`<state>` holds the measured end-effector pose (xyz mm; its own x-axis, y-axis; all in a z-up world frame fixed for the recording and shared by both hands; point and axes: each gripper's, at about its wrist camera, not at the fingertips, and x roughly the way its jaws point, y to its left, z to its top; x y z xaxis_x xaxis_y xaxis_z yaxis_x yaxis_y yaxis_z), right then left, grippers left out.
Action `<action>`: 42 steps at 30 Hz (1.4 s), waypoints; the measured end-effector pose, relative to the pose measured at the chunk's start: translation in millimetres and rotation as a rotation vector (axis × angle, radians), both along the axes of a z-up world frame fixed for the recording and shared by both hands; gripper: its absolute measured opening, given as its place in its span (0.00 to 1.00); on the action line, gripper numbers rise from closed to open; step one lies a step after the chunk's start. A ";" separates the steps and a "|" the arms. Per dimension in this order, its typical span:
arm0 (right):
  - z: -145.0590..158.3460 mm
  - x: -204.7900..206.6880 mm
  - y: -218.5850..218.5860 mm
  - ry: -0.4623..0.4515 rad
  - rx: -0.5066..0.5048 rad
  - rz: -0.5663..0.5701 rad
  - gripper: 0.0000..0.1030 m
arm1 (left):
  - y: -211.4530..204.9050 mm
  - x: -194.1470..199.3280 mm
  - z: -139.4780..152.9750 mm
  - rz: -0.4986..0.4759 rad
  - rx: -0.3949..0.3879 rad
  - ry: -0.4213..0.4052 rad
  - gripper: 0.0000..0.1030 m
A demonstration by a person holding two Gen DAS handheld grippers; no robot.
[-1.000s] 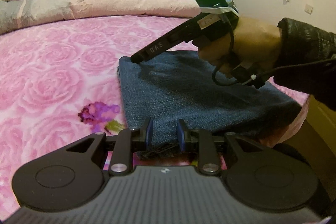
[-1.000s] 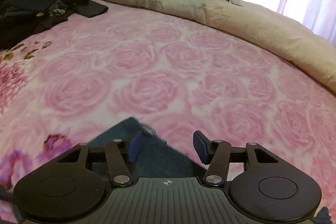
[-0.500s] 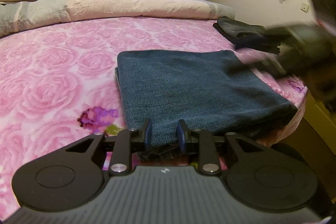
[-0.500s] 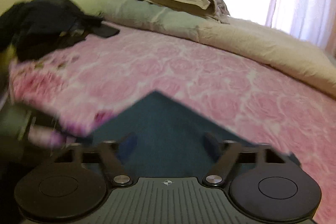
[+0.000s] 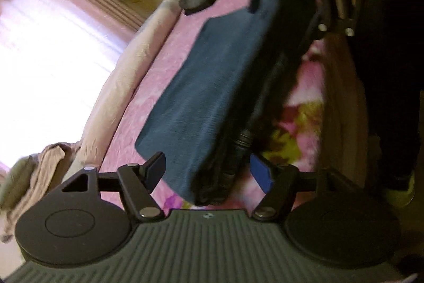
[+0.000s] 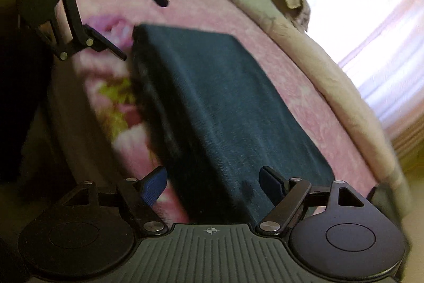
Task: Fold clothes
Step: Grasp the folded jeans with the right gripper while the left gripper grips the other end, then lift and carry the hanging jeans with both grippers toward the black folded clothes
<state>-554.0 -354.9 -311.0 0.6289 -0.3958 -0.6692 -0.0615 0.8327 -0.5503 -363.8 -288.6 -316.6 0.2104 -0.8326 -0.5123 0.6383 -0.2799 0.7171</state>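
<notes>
Folded jeans (image 5: 212,86) are lying on the bed (image 5: 164,70) by its edge. Left gripper (image 5: 209,171) jaws are opening astride one end; right gripper (image 6: 213,183) jaws are spread, released, astride the other. Blurry, but both probably gripping nothing; closing unevenly could be dragging layers apart, or sliding the stack off the edge.

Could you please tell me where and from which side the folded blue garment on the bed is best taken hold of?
Probably at its two short ends. The folded blue garment lies flat on the pink bedspread as a thick, layered stack, so one hand-held gripper would come in level from each end, jaws wide enough to span all layers. This may keep the fold intact.
</notes>
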 end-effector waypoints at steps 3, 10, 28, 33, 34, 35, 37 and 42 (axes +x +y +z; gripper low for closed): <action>-18.3 10.6 -0.8 0.056 -0.080 0.034 0.77 | -8.9 -0.7 -5.4 0.019 0.001 -0.006 0.65; -11.9 17.7 -17.8 0.046 -0.045 0.063 0.50 | -18.5 -11.4 -14.3 -0.035 -0.009 -0.110 0.76; -6.4 -19.0 -2.4 -0.038 -0.057 0.022 0.70 | -37.4 -3.4 -17.3 -0.033 0.062 -0.087 0.37; -24.7 -17.7 -5.1 0.003 -0.150 0.023 0.70 | -48.9 22.0 14.0 -0.001 0.110 0.104 0.34; -29.4 -16.7 -5.6 0.015 -0.184 0.027 0.70 | -49.5 24.4 17.6 -0.006 0.114 0.110 0.35; -33.4 -15.4 -6.6 0.024 -0.213 0.028 0.70 | -49.2 23.9 19.1 -0.010 0.117 0.104 0.35; -33.0 -11.0 -13.0 0.021 -0.223 0.015 0.48 | -46.7 21.9 18.8 -0.017 0.114 0.076 0.37; -18.1 -7.8 -26.6 -0.004 -0.170 -0.011 0.36 | -29.4 8.7 -4.4 -0.039 0.035 -0.093 0.54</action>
